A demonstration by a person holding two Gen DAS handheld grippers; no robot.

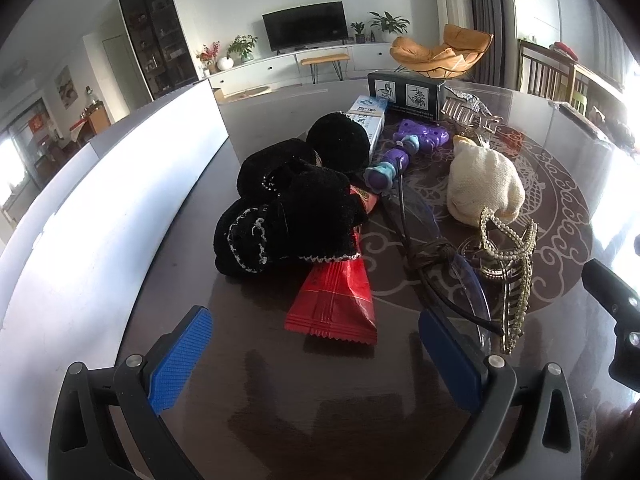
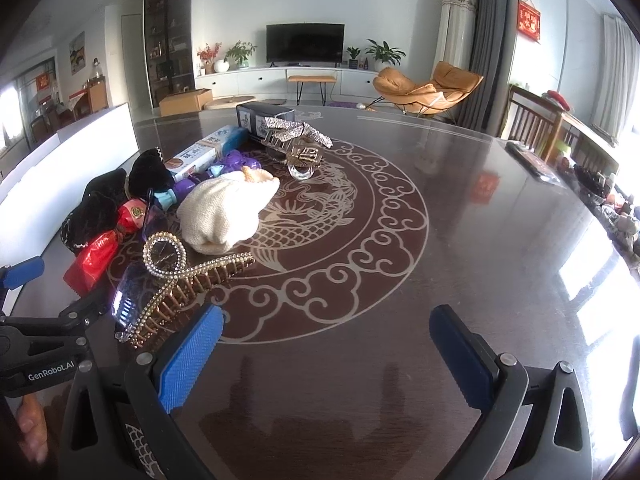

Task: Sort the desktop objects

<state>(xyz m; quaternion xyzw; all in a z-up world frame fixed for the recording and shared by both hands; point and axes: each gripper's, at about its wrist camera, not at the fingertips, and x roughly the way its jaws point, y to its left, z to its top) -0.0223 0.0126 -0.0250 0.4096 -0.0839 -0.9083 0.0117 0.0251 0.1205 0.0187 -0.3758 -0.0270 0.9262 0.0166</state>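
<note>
Your left wrist camera sits low over the dark table (image 1: 180, 280), close behind the red snack packet (image 1: 334, 304), facing the TV wall (image 1: 306, 26). Your right wrist camera looks the same way from further right, over the table's ornamented middle. Both views share the pearl hair claw (image 1: 510, 276) (image 2: 184, 280) and cream pouch (image 1: 482, 184) (image 2: 226, 208).

dark table (image 2: 460, 216), red packet (image 1: 334, 304), cream pouch (image 2: 224, 208)

Home living room, television (image 2: 305, 43), armchair (image 2: 430, 87)

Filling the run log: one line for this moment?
left gripper: open, facing red packet | right gripper: open, empty | pile unsorted
</note>
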